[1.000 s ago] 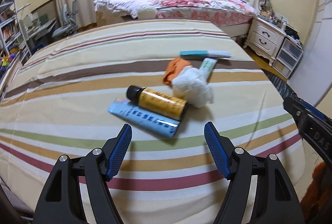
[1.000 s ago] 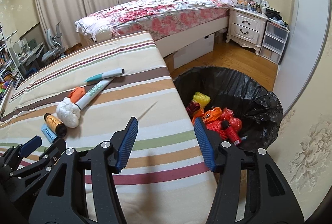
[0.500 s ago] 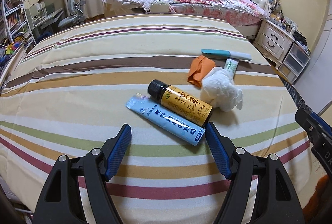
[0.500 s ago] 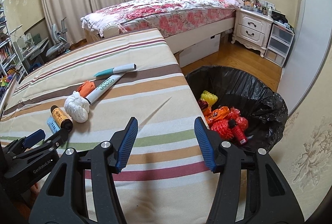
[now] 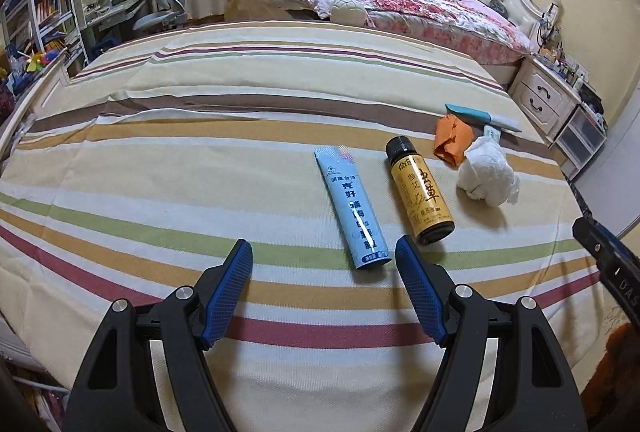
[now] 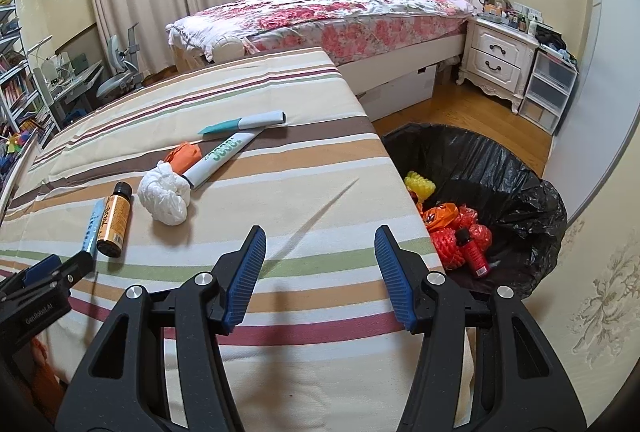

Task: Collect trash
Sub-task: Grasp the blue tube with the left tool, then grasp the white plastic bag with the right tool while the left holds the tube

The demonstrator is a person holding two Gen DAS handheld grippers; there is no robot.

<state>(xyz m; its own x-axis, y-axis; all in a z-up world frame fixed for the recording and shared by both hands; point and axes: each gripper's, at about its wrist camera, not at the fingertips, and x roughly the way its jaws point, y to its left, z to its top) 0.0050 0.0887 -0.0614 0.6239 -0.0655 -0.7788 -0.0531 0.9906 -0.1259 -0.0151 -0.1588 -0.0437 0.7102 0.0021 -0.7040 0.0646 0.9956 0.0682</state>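
The left claw [image 5: 324, 264] hangs with its blue-padded fingers spread wide apart and nothing between them, low over the striped tabletop [image 5: 160, 191]. Just ahead of its right finger lies a pale blue tube [image 5: 352, 207], its near end close to that fingertip and lying lengthwise away from the claw. Beside the tube, further to the right, rests a yellow bottle with a black cap [image 5: 420, 191], also on its side. Beyond the bottle and to the right sit a crumpled white tissue wad [image 5: 488, 177], an orange scrap [image 5: 452, 139] touching it, and a teal-and-white marker [image 5: 482, 117] at the far edge. The right claw [image 6: 320, 264] is likewise spread open and holds nothing, hovering above the tabletop near its right edge. To its right and below the edge stands a bin lined with a black bag [image 6: 500, 167], with red, orange and yellow trash inside. Ahead and left of this claw a white tube with green print [image 6: 224, 155] lies next to the tissue wad.
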